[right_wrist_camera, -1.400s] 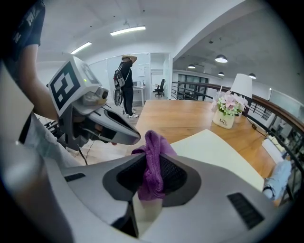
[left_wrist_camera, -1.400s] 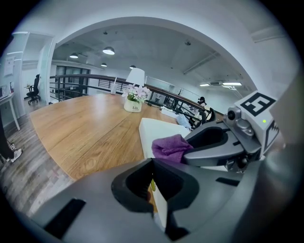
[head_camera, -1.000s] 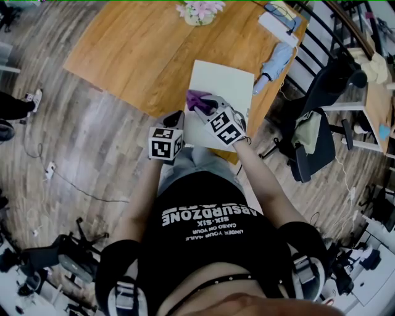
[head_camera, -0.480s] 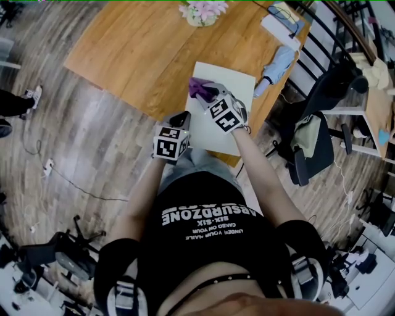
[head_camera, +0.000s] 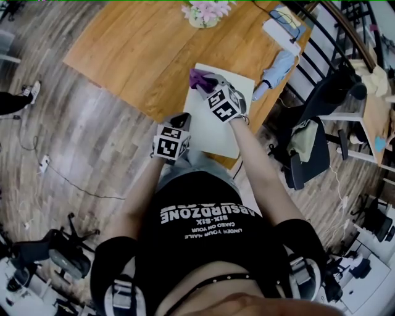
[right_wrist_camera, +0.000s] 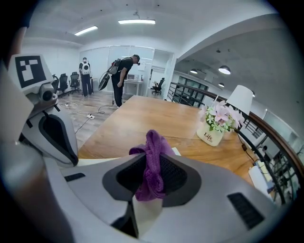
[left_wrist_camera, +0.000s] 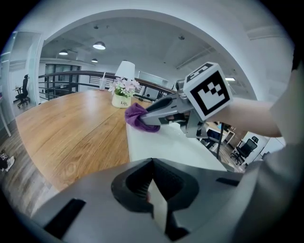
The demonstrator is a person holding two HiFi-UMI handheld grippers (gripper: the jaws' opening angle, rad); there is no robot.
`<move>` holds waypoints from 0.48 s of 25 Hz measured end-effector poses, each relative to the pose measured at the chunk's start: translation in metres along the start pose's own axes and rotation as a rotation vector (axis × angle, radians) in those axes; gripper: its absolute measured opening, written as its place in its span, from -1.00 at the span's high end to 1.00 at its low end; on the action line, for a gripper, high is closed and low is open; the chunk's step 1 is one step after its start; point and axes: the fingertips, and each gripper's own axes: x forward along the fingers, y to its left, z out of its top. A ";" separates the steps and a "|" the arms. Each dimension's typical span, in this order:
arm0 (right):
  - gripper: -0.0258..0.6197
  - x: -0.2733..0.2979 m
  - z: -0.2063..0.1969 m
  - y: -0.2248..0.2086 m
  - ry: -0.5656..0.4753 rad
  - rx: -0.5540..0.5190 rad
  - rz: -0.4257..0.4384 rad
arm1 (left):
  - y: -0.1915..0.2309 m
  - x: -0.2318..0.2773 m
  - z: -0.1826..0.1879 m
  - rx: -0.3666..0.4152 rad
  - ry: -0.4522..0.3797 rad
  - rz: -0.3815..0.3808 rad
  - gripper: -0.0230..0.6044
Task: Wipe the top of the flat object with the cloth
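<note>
While the purple cloth (head_camera: 197, 78) sits pinched in the right gripper (head_camera: 203, 83), it presses on the top left corner of the white flat board (head_camera: 217, 126), just above the middle of the head view. The left gripper (head_camera: 181, 118), jaws pressed together on nothing, is at the board's left edge, lower down. The board lies on the wooden table (head_camera: 133, 49), with a flower pot (head_camera: 202, 12) at the top edge of the frame.

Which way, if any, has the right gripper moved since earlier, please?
Yes: the right gripper slid the purple cloth up the flat white board toward its far edge.
</note>
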 end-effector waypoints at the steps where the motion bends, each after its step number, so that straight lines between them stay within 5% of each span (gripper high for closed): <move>1: 0.62 0.002 0.000 -0.003 0.000 0.001 -0.005 | -0.001 0.001 0.000 0.002 0.004 0.000 0.88; 12: 0.62 0.017 0.000 -0.027 -0.039 -0.013 -0.073 | -0.003 0.005 -0.001 0.020 0.014 0.005 0.88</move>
